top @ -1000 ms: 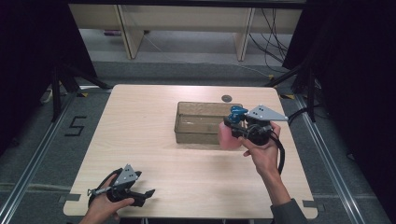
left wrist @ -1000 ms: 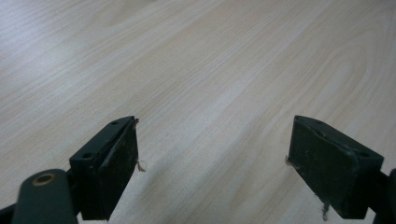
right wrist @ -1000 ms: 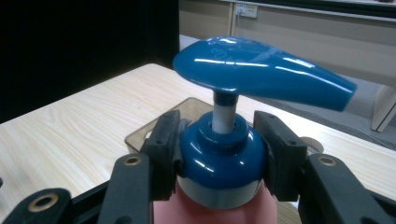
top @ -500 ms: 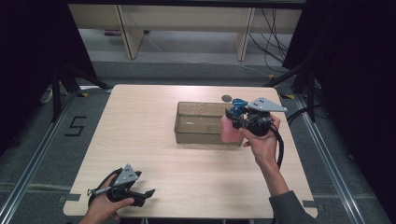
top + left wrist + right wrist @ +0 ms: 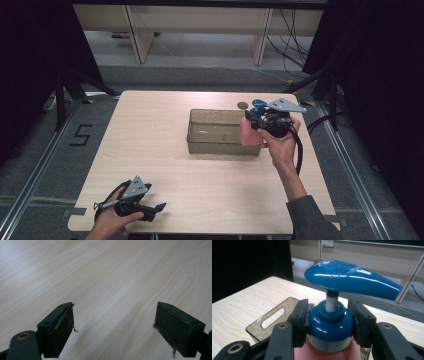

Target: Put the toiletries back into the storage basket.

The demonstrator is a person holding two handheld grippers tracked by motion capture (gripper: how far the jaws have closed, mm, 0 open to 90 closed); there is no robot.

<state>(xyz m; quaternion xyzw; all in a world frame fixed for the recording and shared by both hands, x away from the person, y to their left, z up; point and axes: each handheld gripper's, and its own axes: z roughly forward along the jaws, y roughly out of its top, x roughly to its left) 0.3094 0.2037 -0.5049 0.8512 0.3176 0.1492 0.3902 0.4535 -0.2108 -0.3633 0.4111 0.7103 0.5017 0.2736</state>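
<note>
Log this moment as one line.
right claw: shut on pump bottle, beside clear bin | left claw: open, over table

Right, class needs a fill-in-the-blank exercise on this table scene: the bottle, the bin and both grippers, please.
1. The right gripper is shut on the bottle's blue ____.
2. The bottle's body is coloured ____.
3. The left gripper has its jaws ____ over the bare table.
4. The bottle hangs at the bin's ____ end in the high view.

Missing words: collar; pink; open; right
</note>
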